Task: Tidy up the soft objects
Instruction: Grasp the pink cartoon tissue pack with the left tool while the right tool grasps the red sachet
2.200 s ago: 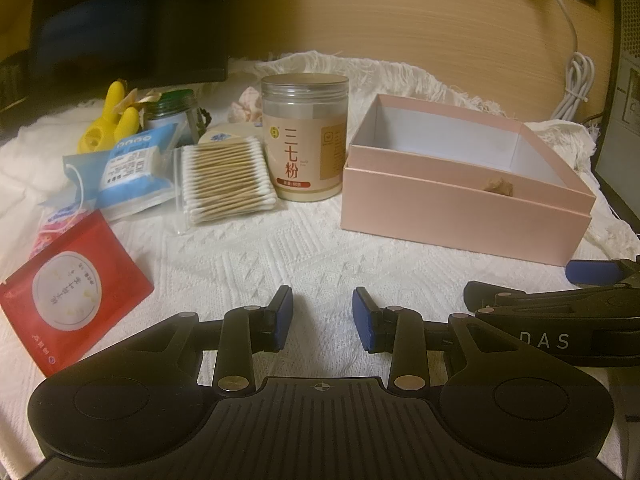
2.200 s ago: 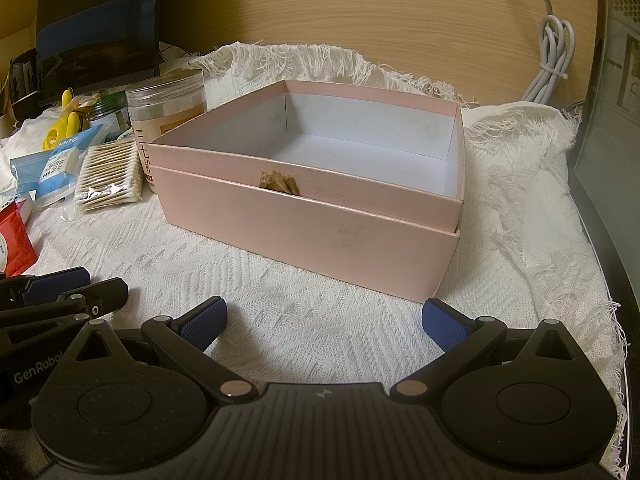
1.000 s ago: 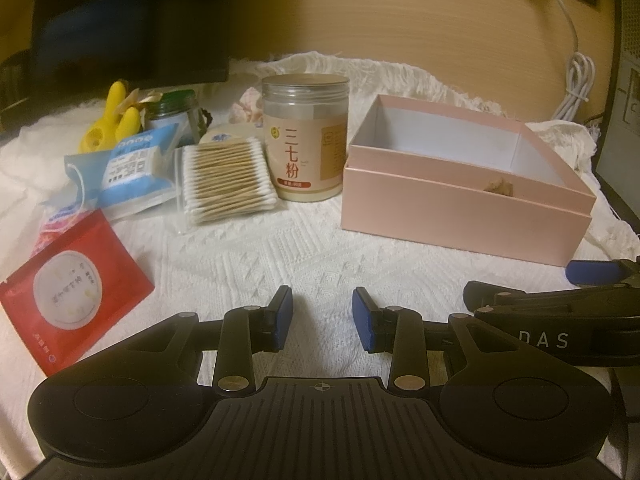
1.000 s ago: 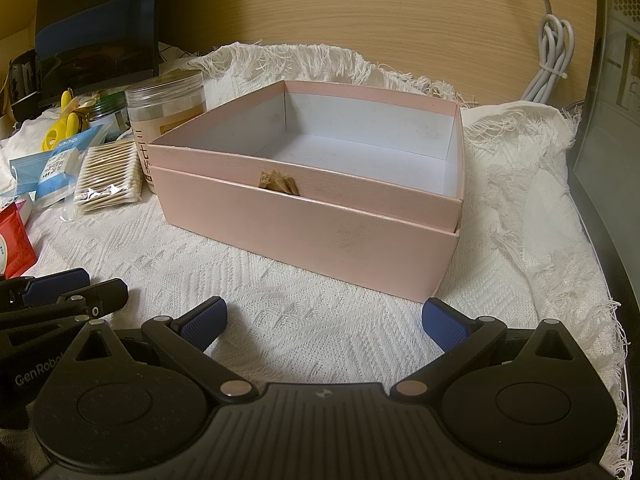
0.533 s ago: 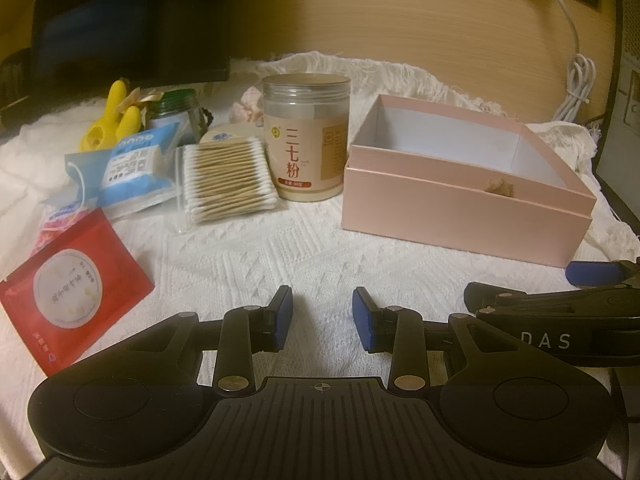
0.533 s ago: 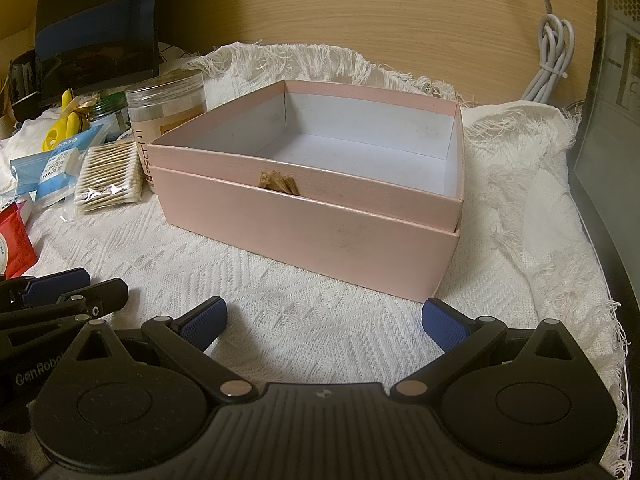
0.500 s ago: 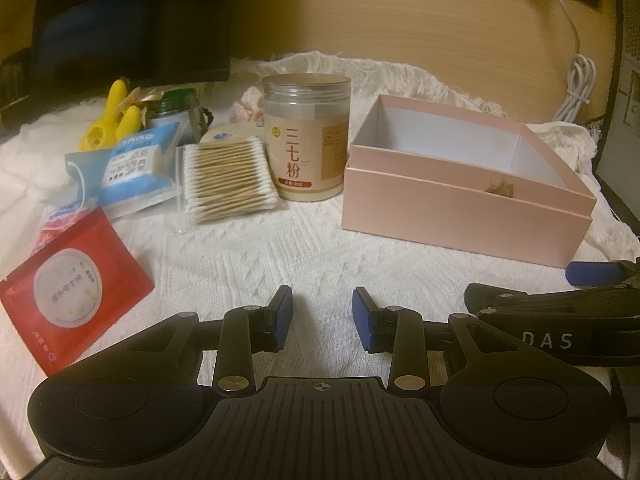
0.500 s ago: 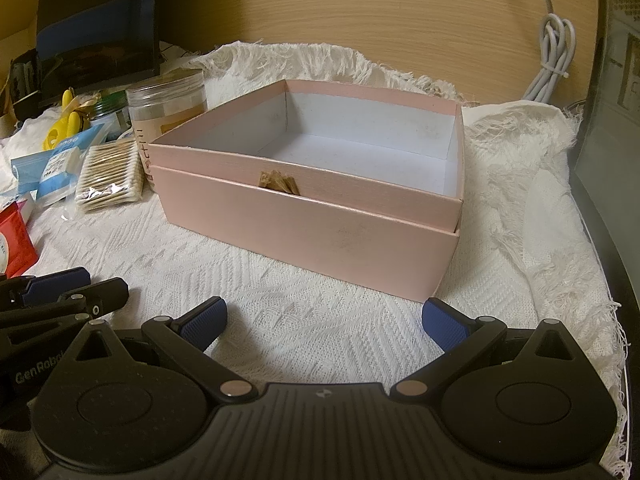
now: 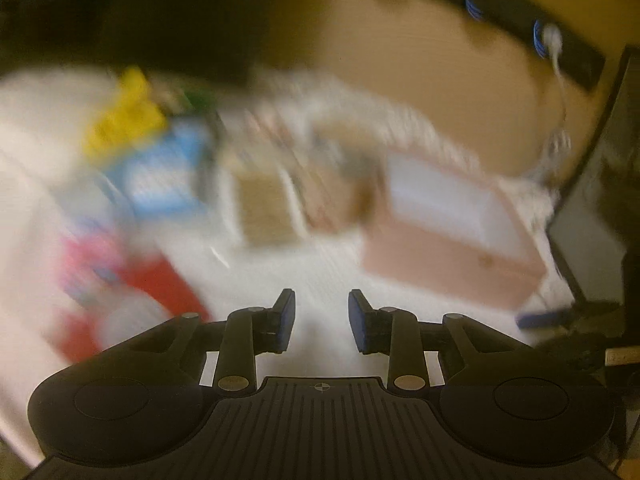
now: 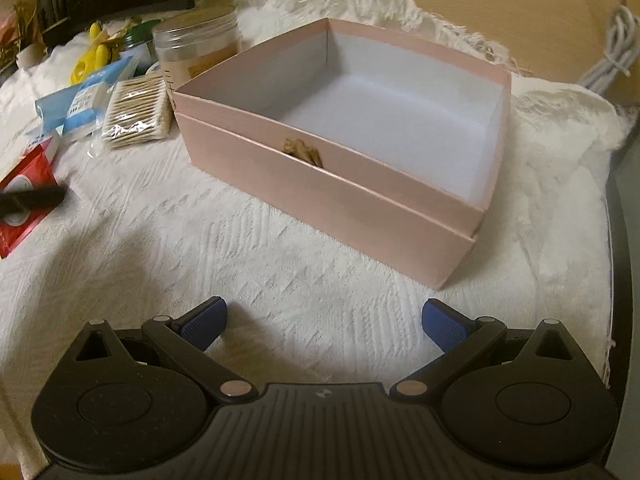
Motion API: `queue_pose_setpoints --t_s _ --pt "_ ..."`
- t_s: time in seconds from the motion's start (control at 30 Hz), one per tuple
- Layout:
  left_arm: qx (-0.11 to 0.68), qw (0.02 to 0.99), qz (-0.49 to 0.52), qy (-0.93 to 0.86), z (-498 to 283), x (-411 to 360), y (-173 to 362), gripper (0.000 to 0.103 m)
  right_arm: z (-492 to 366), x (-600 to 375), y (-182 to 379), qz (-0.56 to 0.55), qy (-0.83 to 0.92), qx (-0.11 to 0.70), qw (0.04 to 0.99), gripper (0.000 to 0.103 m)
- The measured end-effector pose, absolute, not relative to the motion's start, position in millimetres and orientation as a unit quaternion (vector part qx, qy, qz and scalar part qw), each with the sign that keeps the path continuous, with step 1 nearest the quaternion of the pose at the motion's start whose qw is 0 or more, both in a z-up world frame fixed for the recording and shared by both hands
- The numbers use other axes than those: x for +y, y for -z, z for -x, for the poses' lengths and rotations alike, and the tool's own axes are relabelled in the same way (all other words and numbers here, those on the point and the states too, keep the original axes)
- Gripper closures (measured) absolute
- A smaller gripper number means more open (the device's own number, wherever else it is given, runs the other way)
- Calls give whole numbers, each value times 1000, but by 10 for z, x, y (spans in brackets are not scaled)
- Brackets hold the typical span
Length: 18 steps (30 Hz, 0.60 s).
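Comparing with half a second ago, the left wrist view is now strongly blurred, and the left gripper (image 9: 321, 316) has risen and swung, so the pink box (image 10: 320, 196) sits smaller and further to the right in its picture. Its jaws stand narrow and are closing a little more, with nothing between them. The right gripper (image 10: 323, 322) looks more steeply down than before, so more of the box's white floor shows; its jaws are wide open and empty, over the white cloth (image 10: 280, 272) just in front of the box. The box itself has not moved and holds nothing. Left of the box lie the soft things, unchanged: the cotton swab pack (image 10: 138, 114), the blue tissue packet (image 10: 86, 98) and the red sachet (image 10: 24, 204). A plastic jar (image 10: 196, 46) stands touching the box's left corner.
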State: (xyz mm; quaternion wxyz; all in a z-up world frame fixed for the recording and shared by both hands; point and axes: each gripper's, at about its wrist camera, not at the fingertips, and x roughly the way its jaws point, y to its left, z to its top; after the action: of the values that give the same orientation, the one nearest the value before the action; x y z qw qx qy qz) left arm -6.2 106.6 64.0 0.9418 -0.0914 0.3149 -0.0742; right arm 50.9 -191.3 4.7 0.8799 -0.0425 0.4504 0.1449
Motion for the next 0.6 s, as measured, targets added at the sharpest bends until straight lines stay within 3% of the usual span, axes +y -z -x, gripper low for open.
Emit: queue_pose_setpoints --t_s 0.13,0.27,0.43,0.6 --pt "289 950 114 12 84 1794 -908 70 -355 -1574 -368 77 -172 379 906 4" --pt "354 914 194 -42 -153 2450 -813 70 -240 -1048 -642 96 -224 313 918 4" --pt "388 891 222 -72 -278 2591 -647 70 -261 -457 -707 65 -310 338 886 4" --pt "377 898 215 -74 -221 2737 -584 70 -80 318 -754 130 -359 272 883 4"
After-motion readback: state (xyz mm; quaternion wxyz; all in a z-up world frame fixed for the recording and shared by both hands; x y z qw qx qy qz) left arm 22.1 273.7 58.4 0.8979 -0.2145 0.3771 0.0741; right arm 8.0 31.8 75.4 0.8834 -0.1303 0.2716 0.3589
